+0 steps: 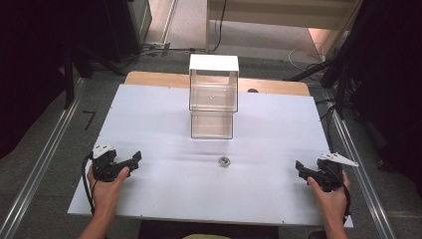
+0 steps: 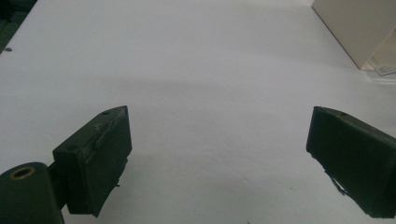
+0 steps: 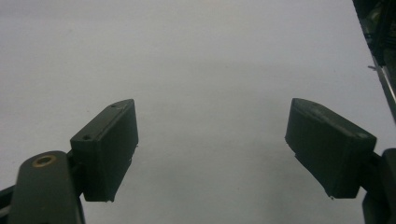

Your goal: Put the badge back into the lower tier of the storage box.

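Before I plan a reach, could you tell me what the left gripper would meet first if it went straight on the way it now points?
Probably nothing: the left gripper, jaws open, faces bare white tabletop; the clear box sits off to one side.

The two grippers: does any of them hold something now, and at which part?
Nothing is held. The left gripper and the right gripper both have their jaws wide open over the bare white table.

**One camera overhead, two riding low**

The high view looks forward and down over the whole white worktop (image 1: pixel 164 114). Each gripper view sits close above that same surface, facing along its spread black jaws; the left one also catches the clear box (image 2: pixel 359 32) at its edge.
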The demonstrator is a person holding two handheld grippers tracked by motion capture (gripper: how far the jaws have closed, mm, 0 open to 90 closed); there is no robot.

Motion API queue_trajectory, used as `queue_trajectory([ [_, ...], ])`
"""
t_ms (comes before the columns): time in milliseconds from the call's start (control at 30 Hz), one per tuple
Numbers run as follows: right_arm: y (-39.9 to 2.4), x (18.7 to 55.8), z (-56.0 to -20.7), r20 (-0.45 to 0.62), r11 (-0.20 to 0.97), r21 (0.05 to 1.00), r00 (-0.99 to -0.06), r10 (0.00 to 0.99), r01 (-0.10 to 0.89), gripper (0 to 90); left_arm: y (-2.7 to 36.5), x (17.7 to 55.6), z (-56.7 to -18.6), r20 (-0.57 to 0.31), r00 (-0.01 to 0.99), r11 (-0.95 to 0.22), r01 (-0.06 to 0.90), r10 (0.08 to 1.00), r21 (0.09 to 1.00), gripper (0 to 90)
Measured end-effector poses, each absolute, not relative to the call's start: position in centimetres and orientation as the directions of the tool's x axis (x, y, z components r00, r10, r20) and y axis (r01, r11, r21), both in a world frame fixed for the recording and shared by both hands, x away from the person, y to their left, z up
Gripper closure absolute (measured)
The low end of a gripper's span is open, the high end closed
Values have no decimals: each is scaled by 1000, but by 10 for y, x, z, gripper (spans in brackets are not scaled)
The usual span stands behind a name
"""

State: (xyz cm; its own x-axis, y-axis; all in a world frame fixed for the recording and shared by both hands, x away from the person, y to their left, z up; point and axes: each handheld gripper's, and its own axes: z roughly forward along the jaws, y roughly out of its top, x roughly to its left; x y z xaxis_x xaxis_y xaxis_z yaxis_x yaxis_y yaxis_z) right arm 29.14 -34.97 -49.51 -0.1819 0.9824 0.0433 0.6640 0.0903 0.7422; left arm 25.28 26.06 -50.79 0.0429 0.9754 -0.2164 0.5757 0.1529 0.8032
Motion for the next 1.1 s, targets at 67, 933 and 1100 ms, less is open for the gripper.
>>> queue_trajectory([
  [67,-349,291,-495,41,96,739,-186,982,667,150,261,253,-508,-216,40,154,574,976,804,69],
  [933,-324,295,-496,58,142,739,-273,960,658,157,262,255,-509,-224,50,156,573,973,805,69],
  [1100,-321,296,-495,58,147,743,-281,958,653,159,262,256,-509,-224,50,155,574,973,804,69],
])
